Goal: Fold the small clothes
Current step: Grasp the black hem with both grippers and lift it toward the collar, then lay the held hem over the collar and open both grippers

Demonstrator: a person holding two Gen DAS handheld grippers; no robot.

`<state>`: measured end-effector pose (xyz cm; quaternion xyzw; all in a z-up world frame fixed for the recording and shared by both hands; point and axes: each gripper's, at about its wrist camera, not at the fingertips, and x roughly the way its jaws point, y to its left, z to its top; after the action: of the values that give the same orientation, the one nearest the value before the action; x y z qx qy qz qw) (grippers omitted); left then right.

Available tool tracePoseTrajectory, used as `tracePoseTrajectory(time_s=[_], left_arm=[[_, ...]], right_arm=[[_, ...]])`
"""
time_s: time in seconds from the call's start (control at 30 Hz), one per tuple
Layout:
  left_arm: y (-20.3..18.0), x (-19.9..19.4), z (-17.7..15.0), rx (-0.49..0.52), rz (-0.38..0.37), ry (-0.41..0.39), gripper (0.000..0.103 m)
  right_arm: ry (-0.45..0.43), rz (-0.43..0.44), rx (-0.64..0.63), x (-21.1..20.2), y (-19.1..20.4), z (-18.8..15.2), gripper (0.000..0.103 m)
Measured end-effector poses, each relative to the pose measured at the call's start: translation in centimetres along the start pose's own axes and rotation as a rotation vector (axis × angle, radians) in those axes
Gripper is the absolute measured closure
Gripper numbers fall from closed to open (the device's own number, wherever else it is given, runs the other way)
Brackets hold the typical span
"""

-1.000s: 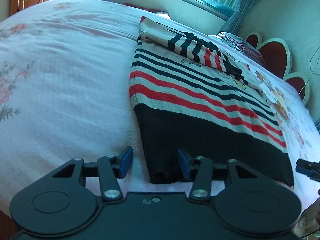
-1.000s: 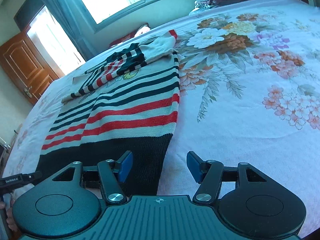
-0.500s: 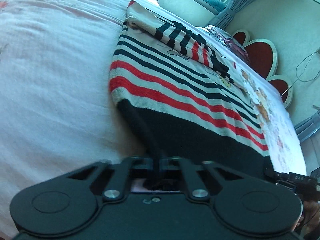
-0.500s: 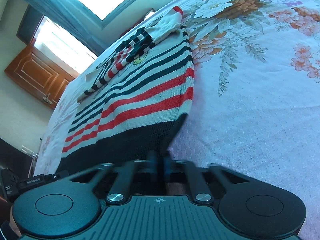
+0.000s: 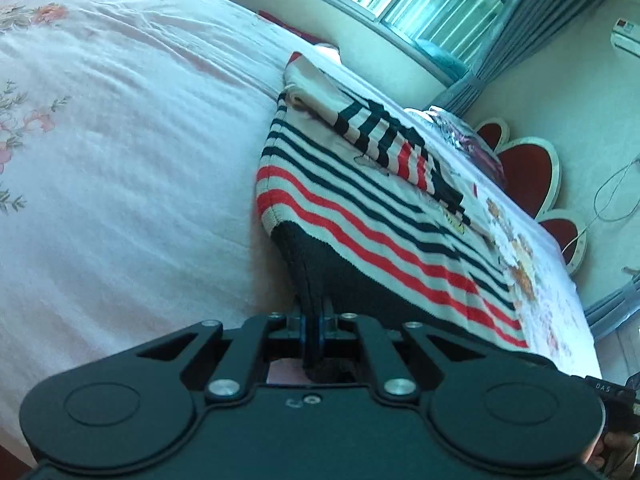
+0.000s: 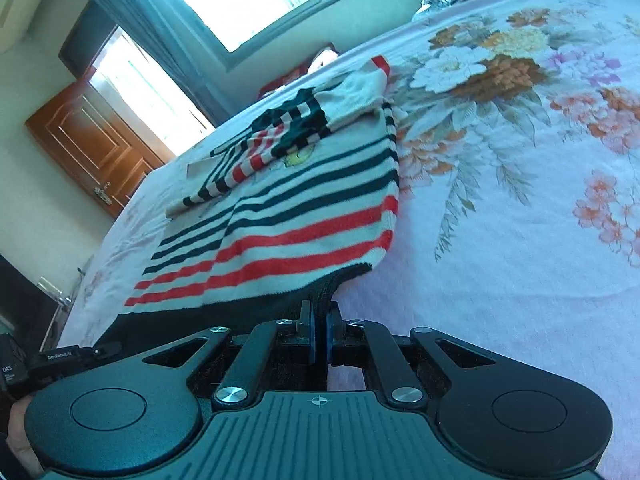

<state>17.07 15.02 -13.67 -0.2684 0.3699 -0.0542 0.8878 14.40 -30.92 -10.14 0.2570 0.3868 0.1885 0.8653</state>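
Note:
A small striped knit sweater with red, navy and white stripes and a black hem lies on the bed, its sleeves folded across the chest. It also shows in the right wrist view. My left gripper is shut on the left corner of the black hem and holds it raised off the bed. My right gripper is shut on the right corner of the hem, also raised. Each gripper shows at the edge of the other's view.
The bed has a pink floral bedspread. A red heart-shaped headboard and folded clothes are at the far right. A window with teal curtains and a wooden door lie beyond the bed.
Both grippers closed on the corners of the black hem and lifted them; the hem now rises off the bedspread.

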Motion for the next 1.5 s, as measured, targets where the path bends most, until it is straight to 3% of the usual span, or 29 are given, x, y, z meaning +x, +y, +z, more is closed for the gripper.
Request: tracePoseTrajectory(time_s=[0.1, 0.27, 0.53, 0.83, 1.13, 1.2, 1.23, 1.27, 1.3, 1.33, 1.37, 1.47, 1.5], left_arm=[[-0.4, -0.9, 1.3, -0.045, -0.043, -0.064, 0.099], [-2.7, -0.7, 5.4, -0.013, -0.086, -0.139, 0.099], [-4.9, 5.7, 15.4, -0.001, -0.129, -0.174, 0.099], [-5.8, 17.9, 24.7, 0.018, -0.093, -0.061, 0.099], [-3.7, 28.0, 28.2, 0.073, 0.007, 0.086, 0.098], [-3.8, 28.2, 28.4, 0.100, -0.009, 0.071, 0.085], [-3.8, 27.8, 28.5, 0.109, -0.019, 0.045, 0.081], [-3.9, 27.2, 28.7, 0.123, -0.017, 0.004, 0.061], [-4.0, 26.5, 28.7, 0.141, 0.003, -0.044, 0.038], [-4.1, 25.8, 28.8, 0.162, 0.029, -0.095, 0.031], [-4.2, 25.5, 29.0, 0.184, 0.032, -0.109, 0.033], [-4.6, 26.7, 29.4, 0.263, 0.032, -0.034, 0.055], [-4.8, 27.2, 29.4, 0.298, 0.043, -0.011, 0.055]], right_arm=[[-0.041, 0.025, -0.010, -0.5, 1.0, 1.9, 0.099], [-0.112, 0.058, -0.048, -0.2, 2.8, 6.5, 0.099], [-0.189, 0.059, -0.010, 4.5, 3.5, 16.5, 0.099], [-0.145, -0.025, 0.069, 15.0, 1.4, 26.1, 0.099], [-0.061, -0.112, 0.132, 24.6, -2.5, 30.3, 0.099], [-0.083, -0.144, 0.103, 25.3, -2.4, 30.6, 0.098], [-0.091, -0.161, 0.091, 25.4, -2.3, 30.8, 0.084], [-0.121, -0.181, 0.075, 25.0, -2.2, 30.8, 0.072], [-0.168, -0.180, 0.054, 24.3, -1.9, 30.9, 0.050], [-0.199, -0.169, 0.040, 23.7, -1.8, 30.9, 0.046], [-0.203, -0.167, 0.034, 23.4, -1.9, 31.0, 0.046], [-0.157, -0.167, -0.025, 23.9, -1.8, 31.1, 0.046], [-0.127, -0.170, -0.057, 24.6, -1.5, 31.1, 0.046]])
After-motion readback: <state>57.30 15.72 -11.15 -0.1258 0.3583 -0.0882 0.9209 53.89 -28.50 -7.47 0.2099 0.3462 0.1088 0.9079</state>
